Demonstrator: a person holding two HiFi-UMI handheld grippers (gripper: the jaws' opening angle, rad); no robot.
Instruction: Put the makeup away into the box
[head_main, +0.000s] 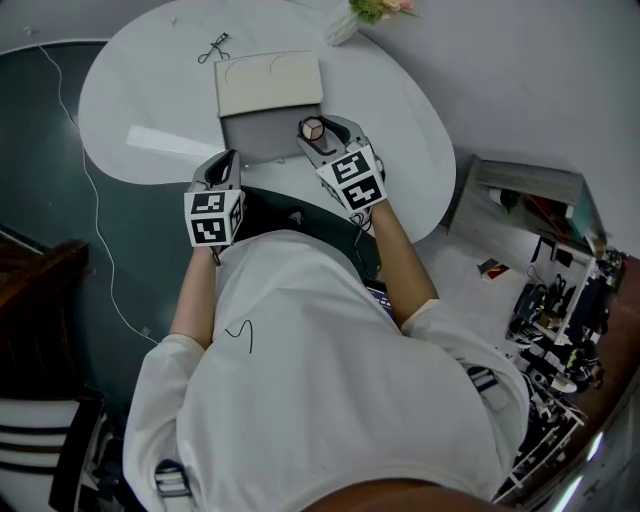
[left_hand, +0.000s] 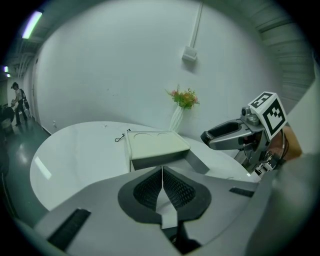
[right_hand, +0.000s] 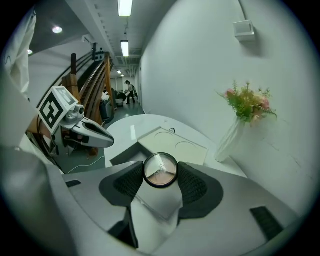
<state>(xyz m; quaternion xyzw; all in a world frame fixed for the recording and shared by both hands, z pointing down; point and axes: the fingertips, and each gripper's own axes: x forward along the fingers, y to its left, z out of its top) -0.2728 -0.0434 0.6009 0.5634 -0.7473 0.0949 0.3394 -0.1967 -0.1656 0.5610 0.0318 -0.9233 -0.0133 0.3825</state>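
My left gripper has its jaws pressed together with nothing between them. It sits at the near edge of the table, just left of the box, nose tipped down and forward and marker cube facing up. From its own view the box lies straight ahead: a pale top with two round recesses, and a grey open part on my side of it.

Further right, my right gripper is clamped on the compact. The ribbed pads press on opposite sides of its round dark rim, and the clear lid, with pinkish powder under it, faces the camera. The compact is at the near right corner of the grey open part. I cannot tell whether it touches the box. This gripper also angles down and forward, forearm stretched out from my body, cube turned up.

I judge the compact light and rigid, but the smooth round rim looks slippery, so it could twist or pop out of a pinch that is off-centre. Straight across the widest part of the rim, where I have it, is the hold I trust. The pressed powder and the lid are probably brittle, so I would set it down, not drop it.

Beyond, on the far right, a vase of flowers stands well clear.
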